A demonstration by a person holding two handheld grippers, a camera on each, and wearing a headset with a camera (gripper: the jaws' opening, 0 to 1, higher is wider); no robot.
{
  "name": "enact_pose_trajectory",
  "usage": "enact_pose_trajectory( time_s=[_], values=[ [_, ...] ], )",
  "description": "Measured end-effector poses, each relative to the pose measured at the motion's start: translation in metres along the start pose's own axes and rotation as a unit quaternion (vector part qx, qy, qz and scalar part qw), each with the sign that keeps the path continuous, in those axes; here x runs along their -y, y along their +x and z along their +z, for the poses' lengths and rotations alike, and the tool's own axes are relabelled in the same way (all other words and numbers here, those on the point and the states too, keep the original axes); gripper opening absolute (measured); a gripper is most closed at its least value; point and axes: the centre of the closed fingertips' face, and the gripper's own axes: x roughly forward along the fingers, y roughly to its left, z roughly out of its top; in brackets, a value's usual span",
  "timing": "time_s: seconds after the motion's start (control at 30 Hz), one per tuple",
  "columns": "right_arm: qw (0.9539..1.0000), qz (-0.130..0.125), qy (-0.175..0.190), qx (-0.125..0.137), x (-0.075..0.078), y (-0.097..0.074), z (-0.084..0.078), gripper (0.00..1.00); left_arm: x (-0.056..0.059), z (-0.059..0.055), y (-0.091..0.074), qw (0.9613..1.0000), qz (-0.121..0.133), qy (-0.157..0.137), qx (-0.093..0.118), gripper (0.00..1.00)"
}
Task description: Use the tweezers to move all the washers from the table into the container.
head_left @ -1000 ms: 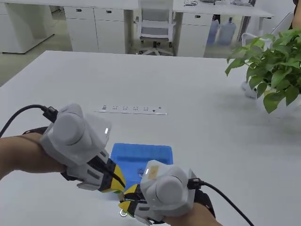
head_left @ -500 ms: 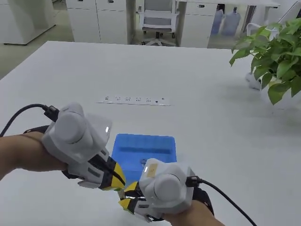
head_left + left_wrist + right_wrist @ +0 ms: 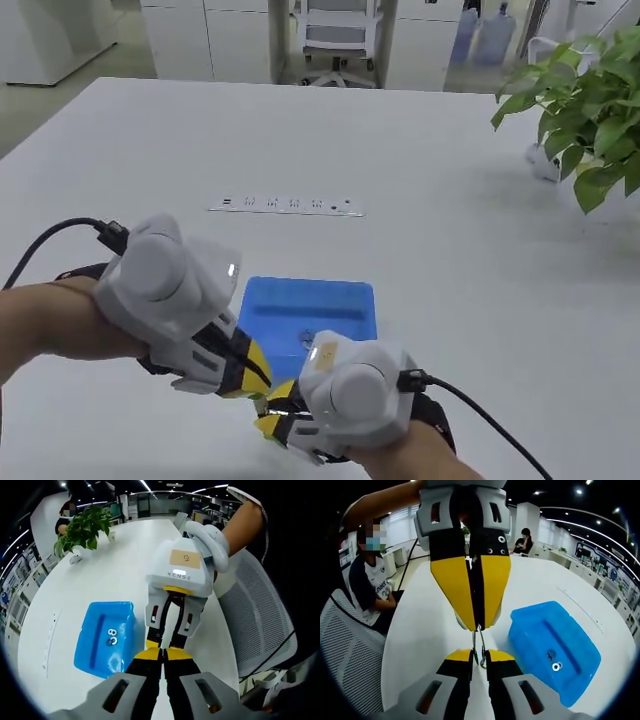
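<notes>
Head view: left gripper (image 3: 255, 375) and right gripper (image 3: 272, 415) stay by the container (image 3: 310, 300), fingers (image 3: 494, 585) clenched on tweezers (image 3: 477, 645).

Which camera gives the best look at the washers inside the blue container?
The left gripper view: it looks down into the blue container, where the washers lie together, their rings clear. The right gripper view shows them smaller, at a slant. The head view shows a faint speck in the container.
</notes>
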Motion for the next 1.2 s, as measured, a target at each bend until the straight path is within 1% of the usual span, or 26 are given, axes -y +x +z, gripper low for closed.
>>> enact_pose_trajectory(
  time_s=[0.27,0.43,0.8,1.0,1.2],
  values=[
    [1.0,-0.002,-0.001,0.003,0.0012,0.0,0.0023,0.12,-0.001,0.0023,-0.0002,1.0,0.0,0.001,0.003,0.05],
    [1.0,0.0,0.002,0.001,0.0017,0.0012,0.0008,0.12,-0.0014,0.001,0.0021,1.0,-0.002,-0.001,0.0,0.05],
    [1.0,0.002,0.006,-0.003,0.0026,0.0009,-0.0021,0.11,-0.0036,0.005,0.0047,1.0,-0.004,-0.004,0.006,0.05],
    [0.9999,0.002,0.012,-0.004,0.0027,0.0011,-0.0022,0.1,-0.0035,0.0044,0.004,1.0,-0.005,-0.005,0.004,0.05],
    [1.0,0.001,0.007,-0.006,0.0031,-0.0025,-0.0011,0.1,-0.003,0.0057,0.0026,1.0,-0.004,-0.004,0.007,0.05]
  ],
)
